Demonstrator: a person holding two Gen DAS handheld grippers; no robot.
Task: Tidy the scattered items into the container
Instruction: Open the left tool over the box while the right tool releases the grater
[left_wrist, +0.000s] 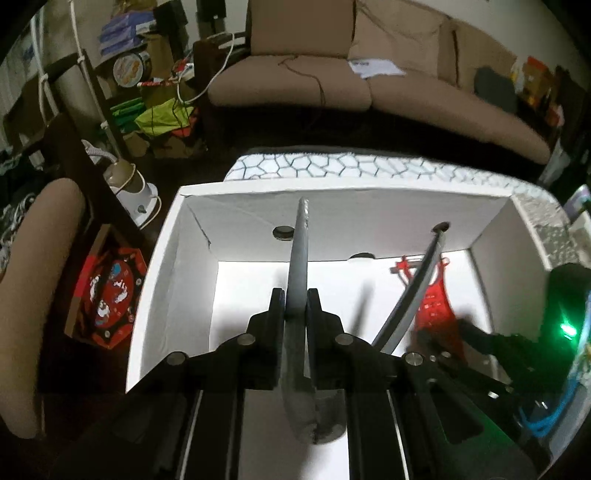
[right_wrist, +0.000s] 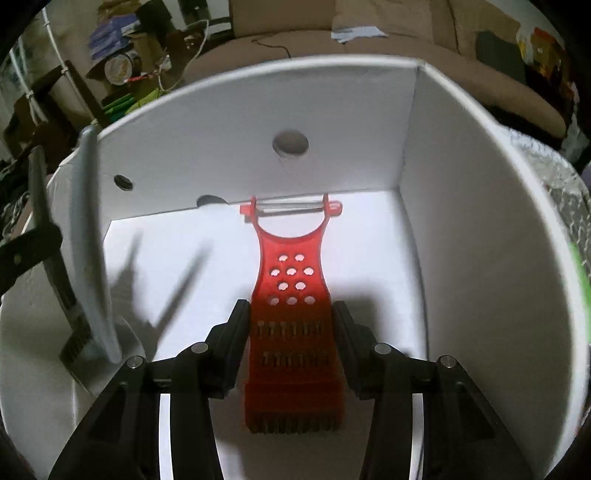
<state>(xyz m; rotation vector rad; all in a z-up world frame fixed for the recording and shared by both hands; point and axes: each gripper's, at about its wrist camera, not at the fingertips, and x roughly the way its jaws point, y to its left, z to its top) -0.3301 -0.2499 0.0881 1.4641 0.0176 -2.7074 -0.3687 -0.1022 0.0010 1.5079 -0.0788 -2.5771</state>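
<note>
The container is a white cardboard box with round holes in its far wall; it also fills the right wrist view. My left gripper is shut on a grey tongs-like utensil, held over the box with one arm spreading right. My right gripper is inside the box, its fingers spread on either side of a red plastic grater-peeler that lies on the box floor. The grey utensil shows at the left of the right wrist view.
The box stands on a hexagon-patterned cloth. A brown sofa is behind it. Clutter, a red box and an appliance lie on the floor at left. A brown cushion is at far left.
</note>
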